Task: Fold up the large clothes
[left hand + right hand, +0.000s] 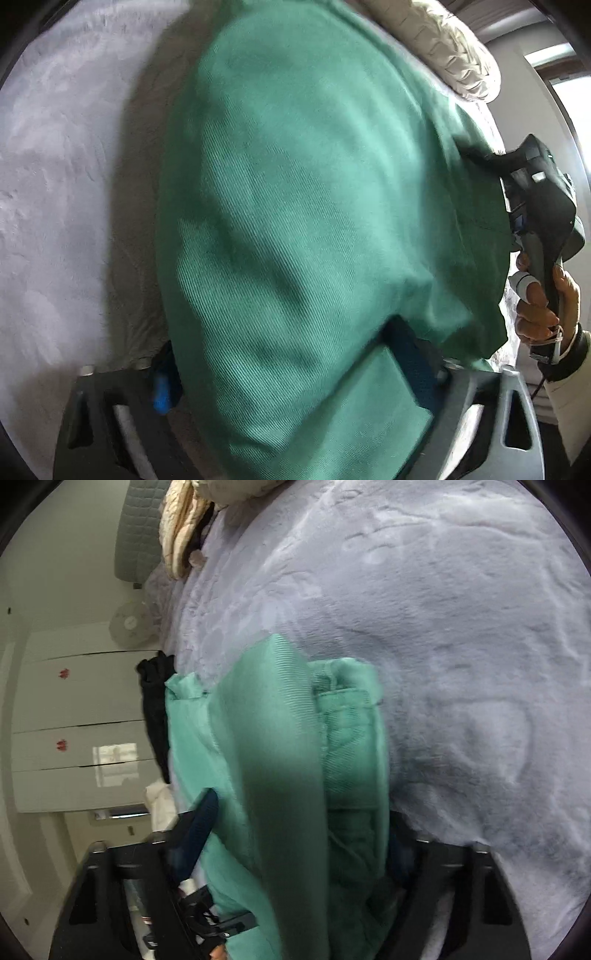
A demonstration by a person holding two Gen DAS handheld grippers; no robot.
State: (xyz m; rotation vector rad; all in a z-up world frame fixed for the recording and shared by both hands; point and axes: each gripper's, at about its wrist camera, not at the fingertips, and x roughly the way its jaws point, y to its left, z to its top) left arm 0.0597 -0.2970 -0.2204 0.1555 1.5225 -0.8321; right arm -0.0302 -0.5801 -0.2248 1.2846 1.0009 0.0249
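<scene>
Green garment (314, 221), long axis away from camera

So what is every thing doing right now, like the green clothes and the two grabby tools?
Green garment: bunched and draped, partly lifted off the bed, held at both ends.
Left tool: green cloth between its fingers, a fold bunched there.
Right tool: green cloth gathered between its fingers.
Grey blanket: spread over the bed, rumpled.
Cream quilt: heaped at the bed's far end.
Black garment: hanging off the bed's edge.
</scene>
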